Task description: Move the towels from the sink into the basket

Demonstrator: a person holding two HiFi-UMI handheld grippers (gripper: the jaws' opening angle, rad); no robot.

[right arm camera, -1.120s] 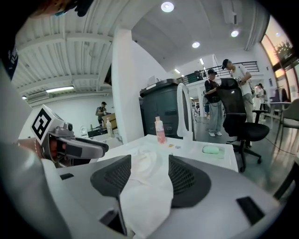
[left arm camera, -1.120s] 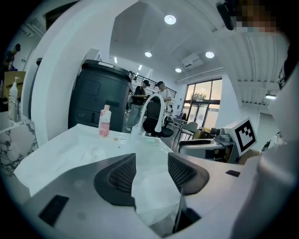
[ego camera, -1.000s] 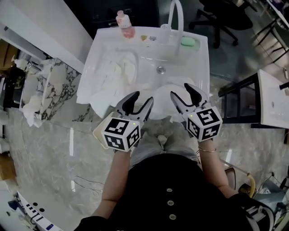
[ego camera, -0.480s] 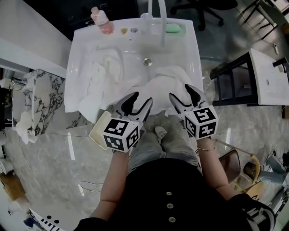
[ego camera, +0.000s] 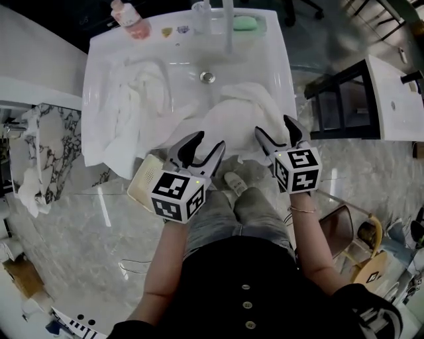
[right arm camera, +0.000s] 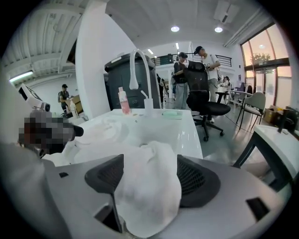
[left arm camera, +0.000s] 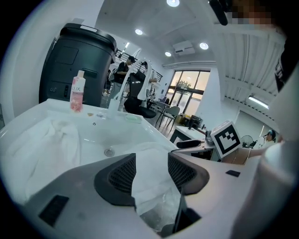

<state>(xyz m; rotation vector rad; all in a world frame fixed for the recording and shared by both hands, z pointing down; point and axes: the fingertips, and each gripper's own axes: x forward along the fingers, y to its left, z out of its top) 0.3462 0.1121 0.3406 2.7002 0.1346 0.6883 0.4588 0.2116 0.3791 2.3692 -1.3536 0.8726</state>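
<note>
A white sink (ego camera: 289, 79) holds two white towels. One crumpled towel (ego camera: 142, 99) lies in the basin's left half, and it also hangs over the front rim. The other towel (ego camera: 242, 116) is heaped at the front right. My right gripper (ego camera: 279, 136) is open, and this towel (right arm camera: 149, 186) bulges up between its jaws. My left gripper (ego camera: 199, 151) is open at the sink's front edge, with the same towel (left arm camera: 149, 186) showing in its gap (left arm camera: 152, 163). A cream perforated basket (ego camera: 146, 182) sits below the sink's front left, half hidden by the left gripper.
The faucet (ego camera: 228, 26), a pink bottle (ego camera: 124, 16) and green soap (ego camera: 245, 23) stand along the sink's back. The drain (ego camera: 207, 77) shows mid-basin. A black-framed table (ego camera: 344, 99) stands right, a marble counter (ego camera: 46, 145) left. People and chairs are behind.
Both grippers have moved forward to the sink's front rim. The right gripper's jaws now stand around the front towel. Neither gripper's jaw spacing has changed.
</note>
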